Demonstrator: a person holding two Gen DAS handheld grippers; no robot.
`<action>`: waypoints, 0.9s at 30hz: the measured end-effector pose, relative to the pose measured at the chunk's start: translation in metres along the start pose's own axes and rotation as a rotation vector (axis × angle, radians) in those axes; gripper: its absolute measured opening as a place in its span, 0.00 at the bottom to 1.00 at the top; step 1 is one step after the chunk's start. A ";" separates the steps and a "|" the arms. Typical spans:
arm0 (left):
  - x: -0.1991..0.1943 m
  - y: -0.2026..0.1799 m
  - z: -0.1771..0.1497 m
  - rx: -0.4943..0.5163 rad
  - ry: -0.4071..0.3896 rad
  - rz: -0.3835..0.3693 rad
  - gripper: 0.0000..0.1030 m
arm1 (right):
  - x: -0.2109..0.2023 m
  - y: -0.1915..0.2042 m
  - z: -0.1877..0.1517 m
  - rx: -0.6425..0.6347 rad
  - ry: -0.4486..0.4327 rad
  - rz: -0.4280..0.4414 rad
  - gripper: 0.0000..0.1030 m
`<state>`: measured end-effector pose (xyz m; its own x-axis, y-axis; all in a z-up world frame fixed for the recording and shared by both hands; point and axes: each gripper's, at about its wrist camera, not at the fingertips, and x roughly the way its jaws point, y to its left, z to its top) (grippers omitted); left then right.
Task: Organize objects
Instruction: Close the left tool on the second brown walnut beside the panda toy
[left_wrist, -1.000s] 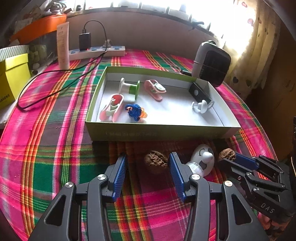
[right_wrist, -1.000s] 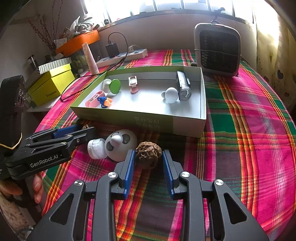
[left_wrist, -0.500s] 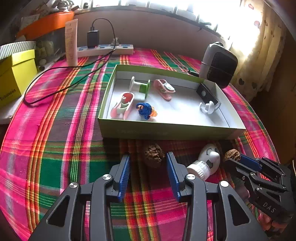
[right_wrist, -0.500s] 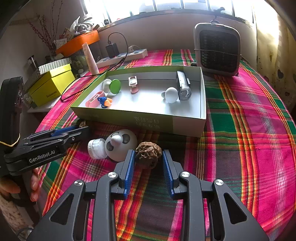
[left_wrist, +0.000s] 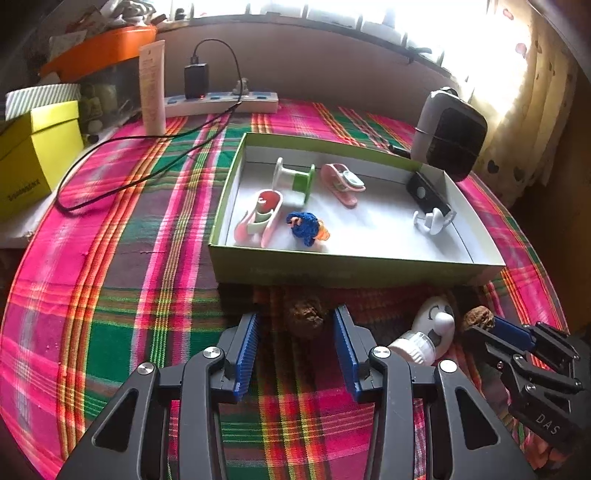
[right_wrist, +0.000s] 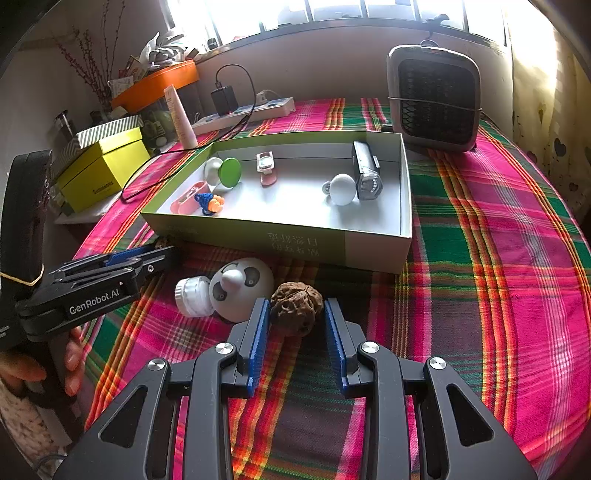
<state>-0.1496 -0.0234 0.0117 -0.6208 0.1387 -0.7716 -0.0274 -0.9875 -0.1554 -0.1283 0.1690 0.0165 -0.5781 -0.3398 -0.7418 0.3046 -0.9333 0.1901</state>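
Two brown walnuts lie on the plaid cloth in front of a shallow green box (left_wrist: 354, 267). My left gripper (left_wrist: 297, 332) is open with one walnut (left_wrist: 306, 317) just ahead, between its blue fingertips. My right gripper (right_wrist: 295, 317) is open around the other walnut (right_wrist: 295, 306), pads close to it on both sides but apart from it. A white panda-face bulb toy (right_wrist: 236, 288) lies between the two walnuts. The box (right_wrist: 332, 251) holds several small items: a green-and-white spool (left_wrist: 295, 179), a blue knitted toy (left_wrist: 304, 227), a white knob (right_wrist: 341, 188).
A grey fan heater (right_wrist: 434, 98) stands behind the box at the right. A power strip (left_wrist: 221, 101) with a black cable, a cream tube (left_wrist: 151, 86) and a yellow box (left_wrist: 33, 155) sit at the back left.
My left gripper has drawn back and shifted left, and its walnut now sits at the fingertips instead of between the pads. My right gripper has stayed still around its walnut.
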 end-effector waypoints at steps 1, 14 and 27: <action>0.000 0.000 0.000 -0.002 -0.001 0.001 0.35 | 0.000 0.000 0.000 0.000 0.000 0.000 0.31; -0.002 0.002 -0.002 0.015 -0.009 0.007 0.25 | 0.000 0.000 0.000 0.002 0.000 0.001 0.31; -0.012 -0.005 -0.015 0.082 -0.009 -0.041 0.25 | -0.001 0.001 0.000 -0.003 -0.002 -0.002 0.31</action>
<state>-0.1307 -0.0186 0.0125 -0.6248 0.1790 -0.7600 -0.1171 -0.9838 -0.1354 -0.1275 0.1683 0.0170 -0.5802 -0.3386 -0.7408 0.3056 -0.9335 0.1873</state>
